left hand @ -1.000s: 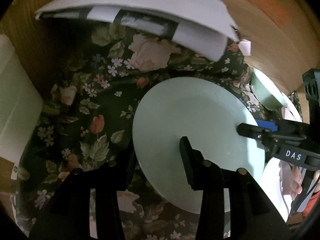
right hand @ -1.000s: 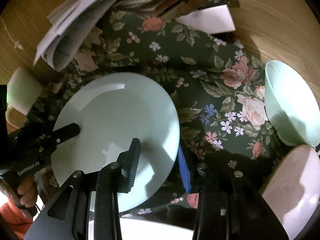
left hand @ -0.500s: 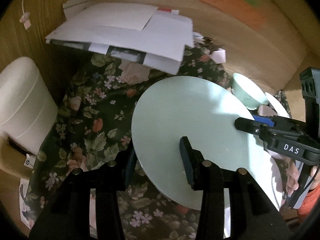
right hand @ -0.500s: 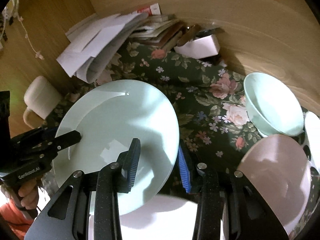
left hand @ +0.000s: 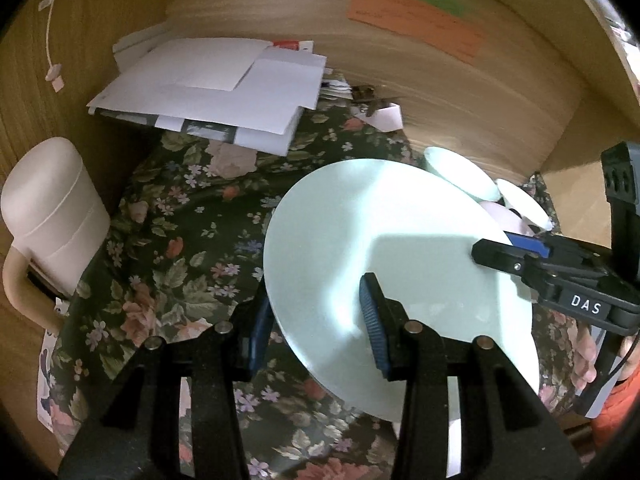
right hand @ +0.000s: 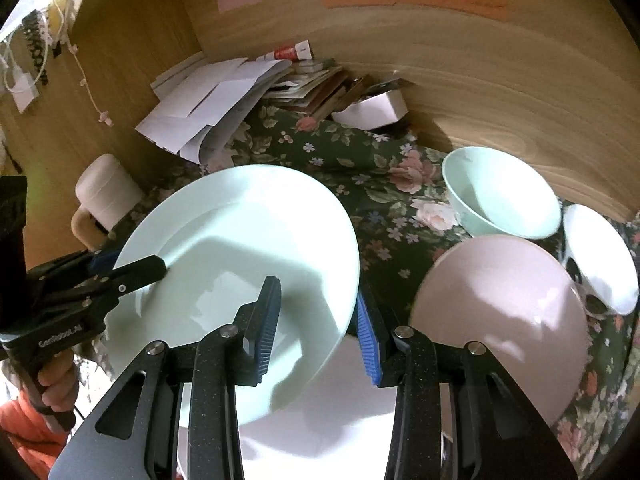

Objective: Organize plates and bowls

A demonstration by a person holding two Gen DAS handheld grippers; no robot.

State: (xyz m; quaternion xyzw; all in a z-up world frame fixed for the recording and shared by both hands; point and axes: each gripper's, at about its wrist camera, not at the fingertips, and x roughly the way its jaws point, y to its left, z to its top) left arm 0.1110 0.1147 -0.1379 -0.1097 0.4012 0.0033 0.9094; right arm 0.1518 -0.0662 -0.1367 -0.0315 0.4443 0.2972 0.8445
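**Mint plate held at two edges above the floral cloth**

Item: a round, pale mint-green ceramic plate (right hand: 240,248), glossy and shallow. It is carried tilted above a dark floral tablecloth (left hand: 180,248). Its rim is bridged on two opposite sides.

Left gripper (left hand: 316,320): black frame, blue ribbed pads. One finger is seen over the plate's upper face, the other under its edge; the jaws are clamped on the near-left rim. In the right wrist view the same tool is seen entering from the left (right hand: 132,268), its tip laid on the plate's face.

Right gripper (right hand: 320,320): identical build. The rim is passed between its two pads, and the jaws are closed on the plate's right edge. In the left wrist view it is seen from the side, a label reading "DAS" on its body (left hand: 508,256).

Beneath the raised plate, a flat white plate (right hand: 340,412) is partly covered. Just to its right lies a pale pink round plate (right hand: 500,312). Behind that stands a mint-green ceramic bowl (right hand: 500,196), with a white bowl (right hand: 600,256) just beside it at the far right.

Further back, against the wooden wall, are recorded:
- a loose stack of white papers and envelopes (left hand: 212,88)
- a small white box (right hand: 372,112)
- a cream lidded container with a handle (left hand: 48,216), at the left edge of the cloth.
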